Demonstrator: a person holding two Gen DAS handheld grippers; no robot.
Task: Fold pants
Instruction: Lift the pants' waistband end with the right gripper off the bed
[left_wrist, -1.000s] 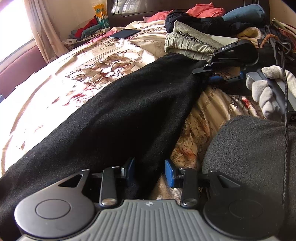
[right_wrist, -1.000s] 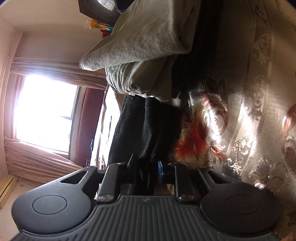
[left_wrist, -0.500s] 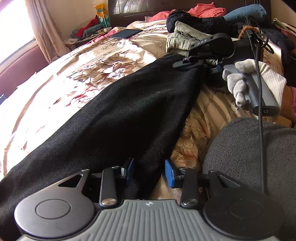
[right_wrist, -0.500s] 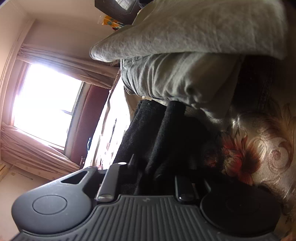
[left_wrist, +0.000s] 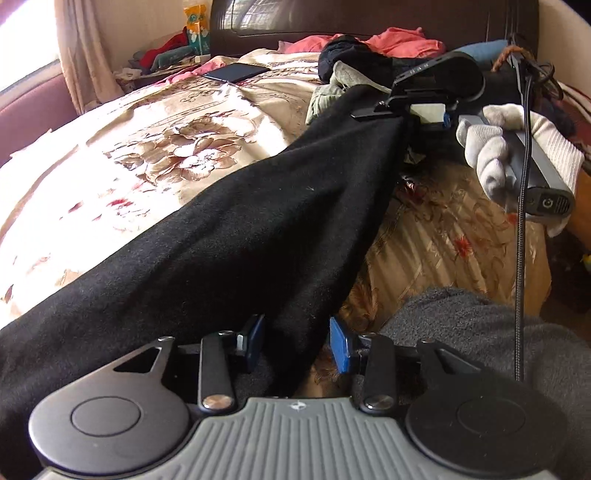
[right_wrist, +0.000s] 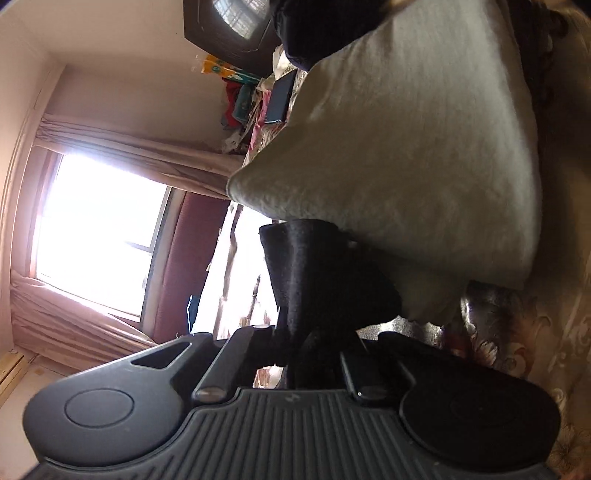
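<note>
Black pants (left_wrist: 236, 236) lie stretched along the floral bedspread (left_wrist: 155, 147). My left gripper (left_wrist: 297, 341) is open, its blue pads on either side of the near end of the pants, not pinching. My right gripper (left_wrist: 410, 114), held by a white-gloved hand (left_wrist: 491, 155), is shut on the far end of the pants and lifts it off the bed. In the right wrist view the gripper (right_wrist: 310, 350) grips bunched black cloth (right_wrist: 317, 273), turned on its side.
A grey-green folded garment (right_wrist: 406, 147) lies right behind the far end of the pants. Piled clothes (left_wrist: 369, 48) lie against the dark headboard. A black phone (left_wrist: 236, 72) lies on the bed. A grey fleece (left_wrist: 480, 332) lies near right. A window with curtains is at left.
My right gripper closed on the far end of the pants and raised it, moving left and up. The left gripper has stayed still and open.
</note>
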